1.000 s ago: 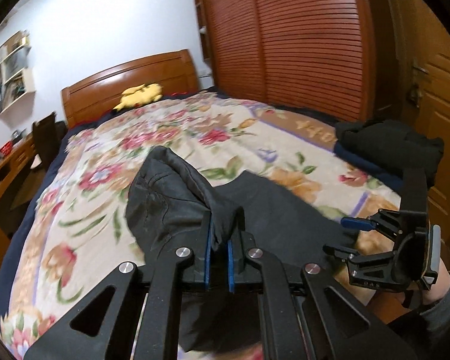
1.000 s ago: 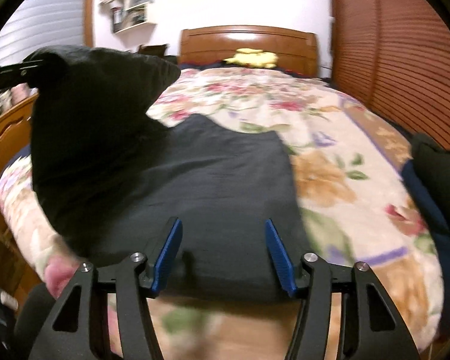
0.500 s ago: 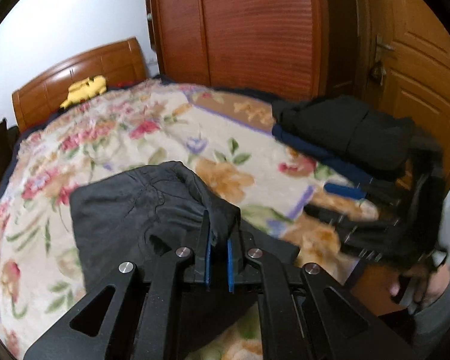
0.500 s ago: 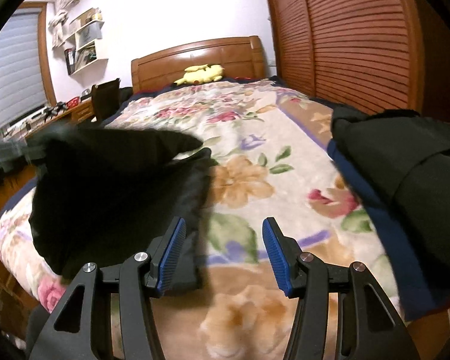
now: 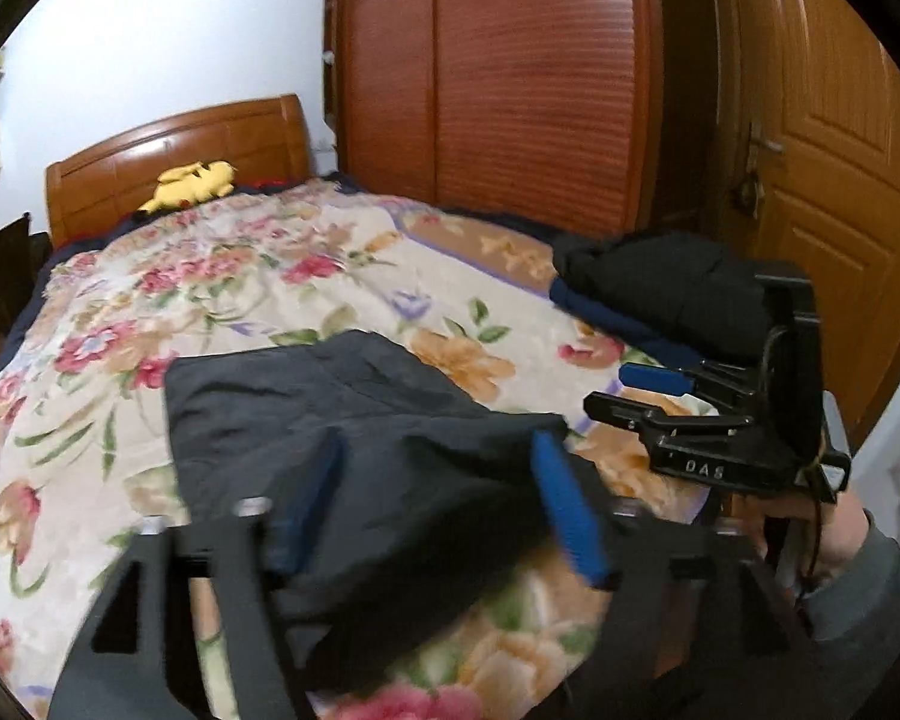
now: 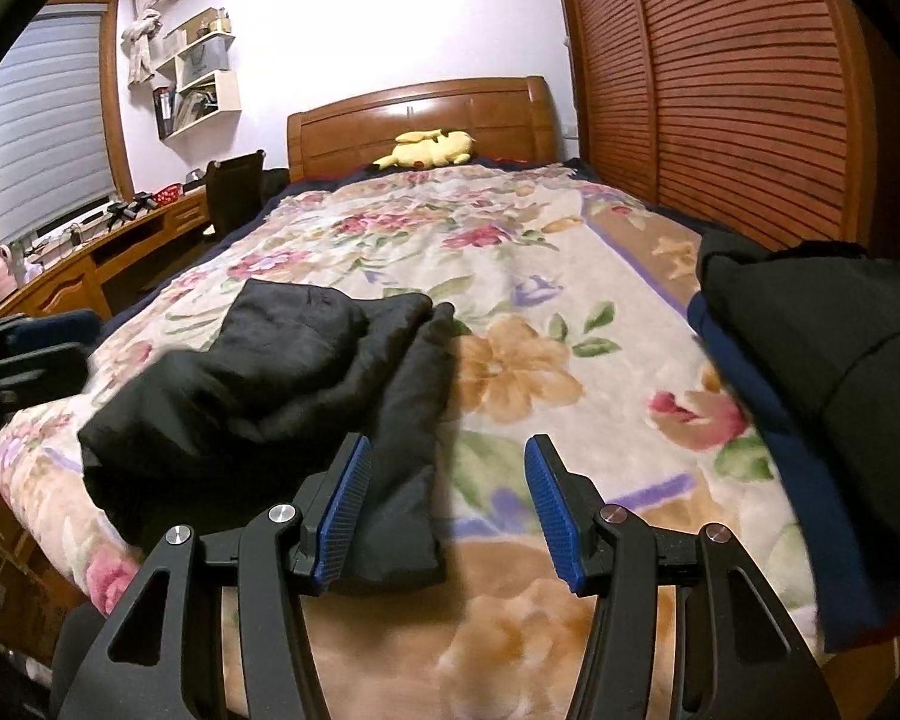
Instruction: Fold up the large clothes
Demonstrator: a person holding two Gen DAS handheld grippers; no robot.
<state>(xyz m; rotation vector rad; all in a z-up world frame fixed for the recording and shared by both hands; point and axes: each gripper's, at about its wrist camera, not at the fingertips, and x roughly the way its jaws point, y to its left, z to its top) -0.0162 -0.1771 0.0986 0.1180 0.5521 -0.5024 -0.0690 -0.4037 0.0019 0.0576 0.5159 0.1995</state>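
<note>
A dark grey garment (image 5: 354,438) lies folded over itself on the floral bed cover (image 5: 222,276), near the foot of the bed; it also shows in the right wrist view (image 6: 282,384). My left gripper (image 5: 438,510) is open just above the garment's near edge, holding nothing. My right gripper (image 6: 444,504) is open and empty, to the right of the garment's folded edge, over the bed cover. The right gripper also shows in the left wrist view (image 5: 660,390), at the right.
A stack of folded dark clothes (image 6: 822,372) sits at the bed's right edge, also in the left wrist view (image 5: 666,294). A yellow plush toy (image 6: 429,147) lies by the headboard. Wardrobe doors (image 6: 720,72) stand right, a desk (image 6: 72,258) left.
My left gripper has opened and let go of the garment, which has dropped folded onto the bed. My right gripper has stayed open and shifted slightly.
</note>
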